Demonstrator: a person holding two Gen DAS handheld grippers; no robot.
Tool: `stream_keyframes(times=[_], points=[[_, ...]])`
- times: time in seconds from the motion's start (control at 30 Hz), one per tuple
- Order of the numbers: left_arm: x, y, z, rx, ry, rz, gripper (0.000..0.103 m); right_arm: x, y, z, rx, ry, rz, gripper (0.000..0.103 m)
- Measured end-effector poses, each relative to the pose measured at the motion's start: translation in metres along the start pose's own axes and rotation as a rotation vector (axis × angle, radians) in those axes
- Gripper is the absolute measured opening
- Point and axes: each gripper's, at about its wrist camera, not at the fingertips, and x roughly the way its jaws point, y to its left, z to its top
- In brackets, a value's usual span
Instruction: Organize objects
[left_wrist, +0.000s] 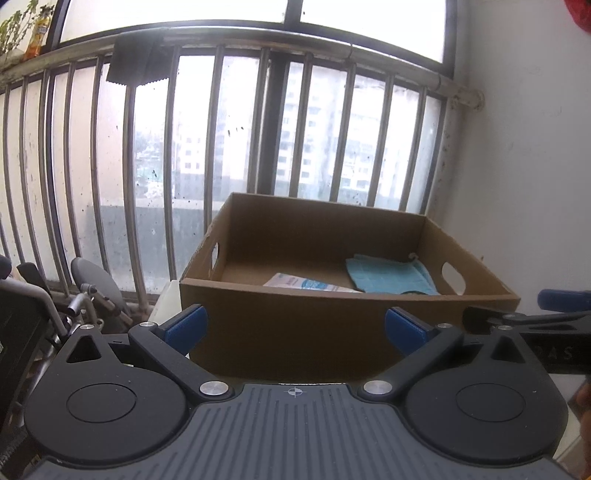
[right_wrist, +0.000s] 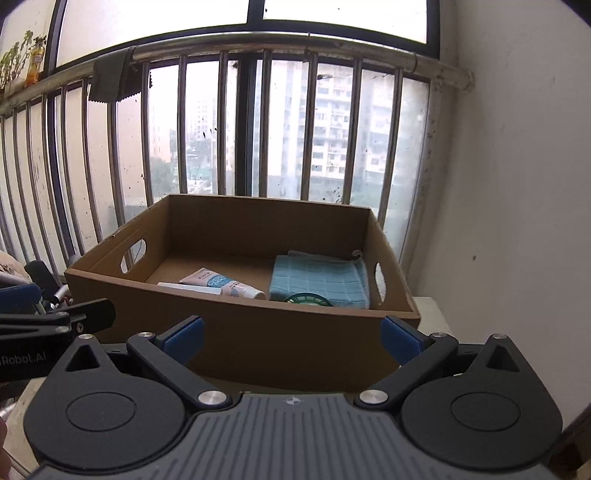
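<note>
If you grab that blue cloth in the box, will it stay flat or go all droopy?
Probably droopy. The blue cloth looks like soft, folded towel fabric lying slack in the cardboard box, so it would likely sag from wherever it is pinched. It also seems light, and its folds may fall open. Its woven surface should not be slippery.
</note>
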Motion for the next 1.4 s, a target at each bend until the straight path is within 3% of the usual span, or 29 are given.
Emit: stream_keyframes(times=[0.23, 0.6, 1.4], points=[[0.004, -0.003, 0.002, 0.012, 0.018, -0.001, 0.103, 0.013, -0.001, 0.001, 0.004, 0.037, 0.011, 0.103], [0.016, -0.001, 0.005, 0.021, 0.071, 0.034, 0.103, 0.010, -0.006, 0.006, 0.013, 0.018, 0.037, 0.103], [0.021, -0.011, 0.018, 0.057, 0.076, 0.039, 0.103, 0.011, -0.012, 0.014, 0.032, 0.009, 0.020, 0.103]])
